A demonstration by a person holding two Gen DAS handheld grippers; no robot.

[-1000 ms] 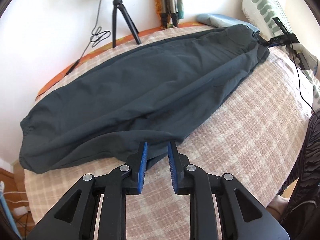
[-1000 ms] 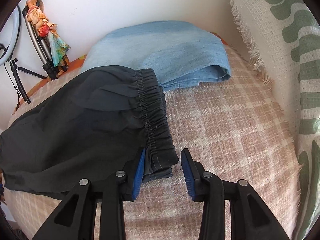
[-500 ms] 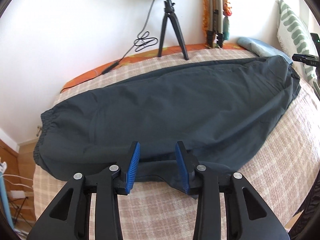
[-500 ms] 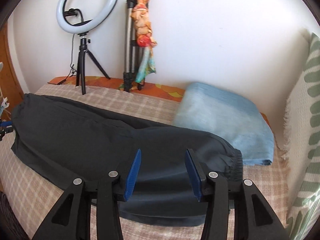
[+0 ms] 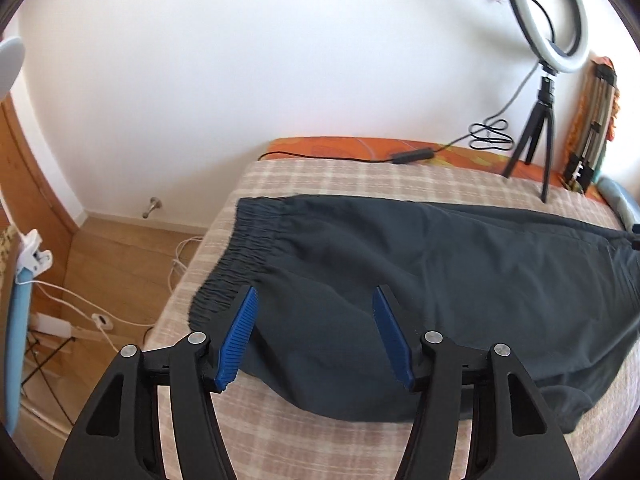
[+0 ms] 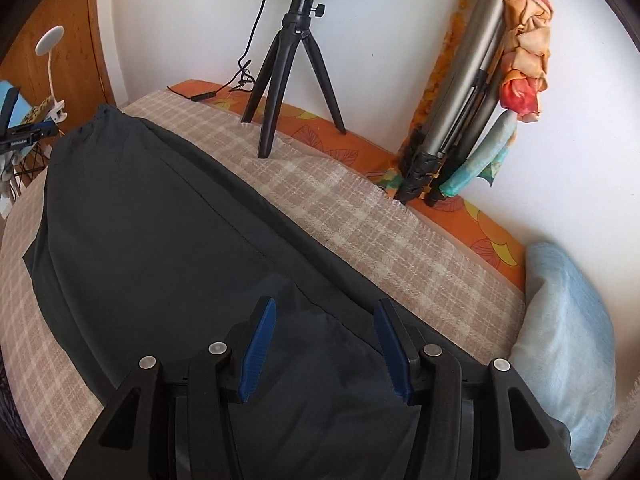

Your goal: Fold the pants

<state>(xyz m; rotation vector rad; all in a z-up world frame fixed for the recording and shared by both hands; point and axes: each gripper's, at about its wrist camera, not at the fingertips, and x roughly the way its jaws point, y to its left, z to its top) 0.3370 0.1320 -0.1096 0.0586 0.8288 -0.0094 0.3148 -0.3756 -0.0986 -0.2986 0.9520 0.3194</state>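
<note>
So my left gripper [image 5: 314, 334] hangs over the dark pants [image 5: 440, 280] near the elastic waistband [image 5: 236, 256], jaws opening, gripping nothing. Pants lie flat across the checked blanket [image 5: 360, 176]. My right gripper [image 6: 322, 350] sits over them too, jaws apart, nothing pinched, beside a blue towel [image 6: 568, 332].

Dark pants [image 5: 440, 280] lying flat lengthwise on checked bedspread [image 5: 340, 176].

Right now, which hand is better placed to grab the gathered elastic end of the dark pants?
Left. The left fingers, opening and gripping nothing, hover right beside the gathered end of the pants. The right fingers hang over the opposite end, near the light blue cloth.
</note>
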